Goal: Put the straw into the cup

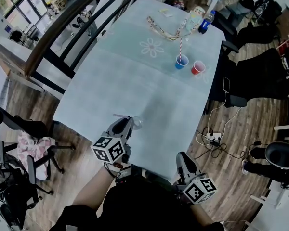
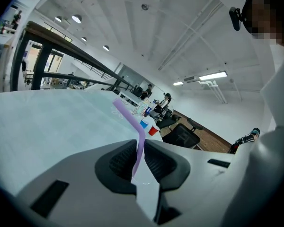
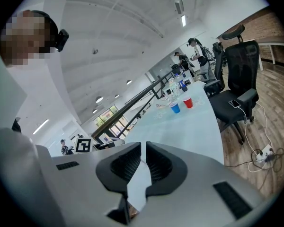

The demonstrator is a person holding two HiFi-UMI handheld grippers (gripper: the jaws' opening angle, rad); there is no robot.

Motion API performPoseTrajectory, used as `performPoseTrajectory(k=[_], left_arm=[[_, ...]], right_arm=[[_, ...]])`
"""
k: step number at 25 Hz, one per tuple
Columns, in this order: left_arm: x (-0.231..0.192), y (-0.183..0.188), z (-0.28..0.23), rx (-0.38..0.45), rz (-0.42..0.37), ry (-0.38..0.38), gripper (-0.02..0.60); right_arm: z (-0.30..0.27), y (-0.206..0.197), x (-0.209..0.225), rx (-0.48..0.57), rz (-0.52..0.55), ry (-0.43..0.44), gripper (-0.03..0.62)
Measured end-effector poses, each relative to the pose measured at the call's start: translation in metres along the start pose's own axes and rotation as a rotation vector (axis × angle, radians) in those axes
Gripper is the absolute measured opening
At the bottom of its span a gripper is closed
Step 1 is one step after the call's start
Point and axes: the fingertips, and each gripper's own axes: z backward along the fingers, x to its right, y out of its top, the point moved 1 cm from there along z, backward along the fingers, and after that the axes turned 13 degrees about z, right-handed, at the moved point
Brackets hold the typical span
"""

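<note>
A pale purple bendy straw point(image 2: 132, 122) is pinched between the jaws of my left gripper point(image 2: 141, 143), its bent upper part leaning up and to the left. In the head view my left gripper point(image 1: 131, 121) hovers over the near end of the pale table point(image 1: 135, 81), with the purple straw point(image 1: 120, 115) sticking out to its left. A blue cup point(image 1: 181, 62) holding a red-and-white striped straw point(image 1: 180, 47) stands far across the table, a red cup point(image 1: 198, 67) beside it. My right gripper point(image 1: 181, 157) rests at the near table edge, shut and empty, with its jaws point(image 3: 143, 148) together.
A lanyard point(image 1: 164, 30) and a blue bottle point(image 1: 205, 22) lie at the table's far end. Black office chairs point(image 1: 250, 76) line the right side, with a phone point(image 1: 226, 84) and a power strip with cables point(image 1: 212, 137) below. A dark railing point(image 1: 62, 32) runs along the left.
</note>
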Motion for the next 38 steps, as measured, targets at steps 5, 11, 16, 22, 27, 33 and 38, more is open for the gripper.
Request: performPoseTrajectory(k=[5, 11, 16, 22, 27, 33, 38], left_arm=[[0.0, -0.004, 0.0, -0.021, 0.001, 0.014, 0.097], [-0.002, -0.008, 0.004, -0.026, 0.024, 0.022, 0.141], [-0.001, -0.009, 0.012, -0.016, 0.032, 0.03, 0.146], [0.012, -0.002, 0.034, 0.033, 0.067, 0.011, 0.146], [0.05, 0.002, 0.054, 0.062, 0.026, -0.073, 0.146], [0.104, 0.007, 0.091, 0.096, -0.176, -0.16, 0.143], [0.135, 0.022, 0.121, 0.157, -0.327, -0.187, 0.135]], right_arm=[[0.0, 0.003, 0.0, 0.008, 0.003, 0.011, 0.055], [-0.001, 0.004, -0.001, 0.006, 0.008, 0.02, 0.055], [0.001, 0.004, -0.003, -0.004, 0.012, 0.025, 0.055], [0.002, 0.009, -0.006, 0.006, 0.028, 0.05, 0.055], [0.004, 0.012, -0.012, 0.014, 0.044, 0.071, 0.055], [0.012, 0.021, -0.018, 0.044, 0.066, 0.09, 0.055], [0.023, 0.03, -0.027, 0.082, 0.097, 0.104, 0.055]])
